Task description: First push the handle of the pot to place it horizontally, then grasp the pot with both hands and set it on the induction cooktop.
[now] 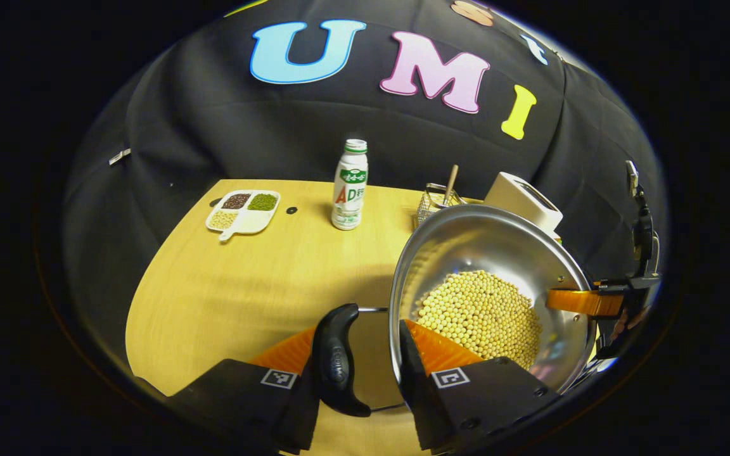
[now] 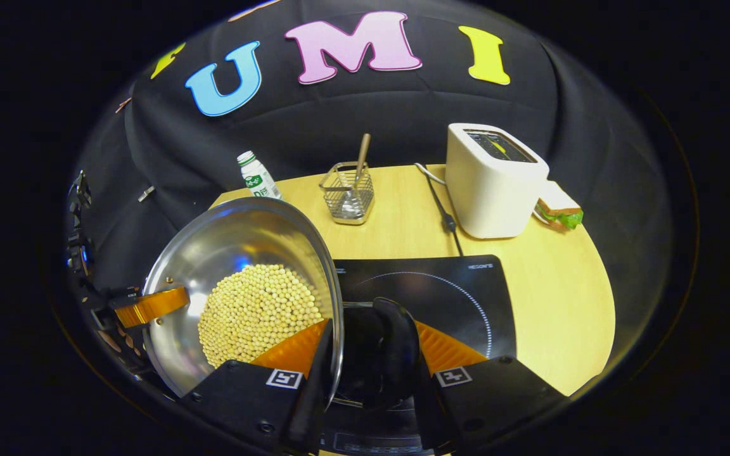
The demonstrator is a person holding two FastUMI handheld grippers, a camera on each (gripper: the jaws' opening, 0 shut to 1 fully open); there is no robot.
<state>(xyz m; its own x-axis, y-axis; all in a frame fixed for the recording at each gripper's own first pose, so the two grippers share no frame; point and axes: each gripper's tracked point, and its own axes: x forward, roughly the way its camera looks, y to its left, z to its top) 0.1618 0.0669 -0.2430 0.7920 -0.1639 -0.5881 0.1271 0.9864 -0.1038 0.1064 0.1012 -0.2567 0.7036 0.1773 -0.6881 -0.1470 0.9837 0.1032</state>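
A steel pot [image 1: 466,247] [image 2: 225,240] half full of pale beans [image 1: 479,313] [image 2: 257,310] hangs between my two grippers. In the left gripper view my left gripper [image 1: 358,329] is shut across the pot's black handle [image 1: 338,361] and rim, with one finger inside the pot. In the right gripper view my right gripper [image 2: 371,326] grips the opposite black handle [image 2: 393,345] and rim the same way. That side of the pot is over the left edge of the black induction cooktop [image 2: 441,291]. Each view also shows the other gripper's finger on the pot's far rim.
On the wooden table [image 1: 244,285] stand a white bottle [image 1: 350,183] [image 2: 258,176], a divided dish of beans [image 1: 243,211], a wire basket with a wooden stick [image 2: 348,193], a white toaster [image 2: 492,180] with its cable [image 2: 441,206], and a sandwich [image 2: 558,208].
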